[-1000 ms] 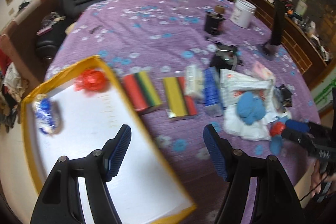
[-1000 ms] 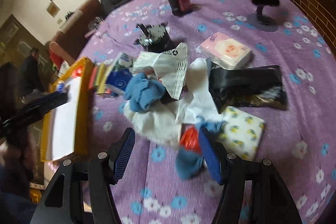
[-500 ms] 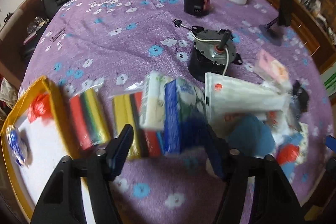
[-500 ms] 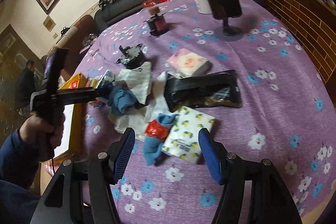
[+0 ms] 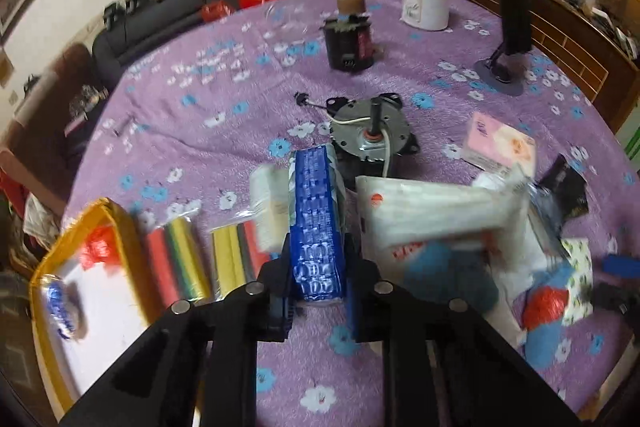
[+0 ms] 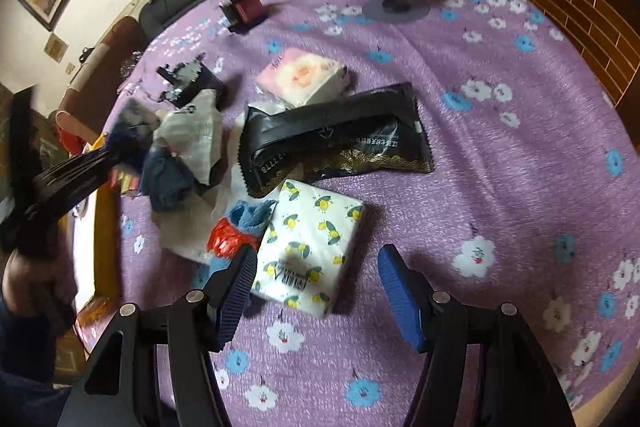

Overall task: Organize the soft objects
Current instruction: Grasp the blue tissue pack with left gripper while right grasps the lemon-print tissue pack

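My left gripper is closing tight on a blue patterned tissue pack, and its pads press both sides of the pack. The pack stands on edge on the purple flowered tablecloth, next to a white pack. My right gripper is open above a lemon-print tissue pack that lies flat between its fingers without touching them. A yellow-rimmed tray at the left holds a red item and a blue-white item. Blurred, the left gripper and the person's hand show in the right wrist view.
Two striped coloured packs lie beside the tray. A white bag, blue cloth, red item, black pouch and pink pack crowd the middle. A motor, dark jar, white tub and phone stand stand farther back.
The left gripper swung right from over the tray to the blue pack and shut on it. The right gripper shifted right, from the red and blue cloth to over the lemon-print pack.
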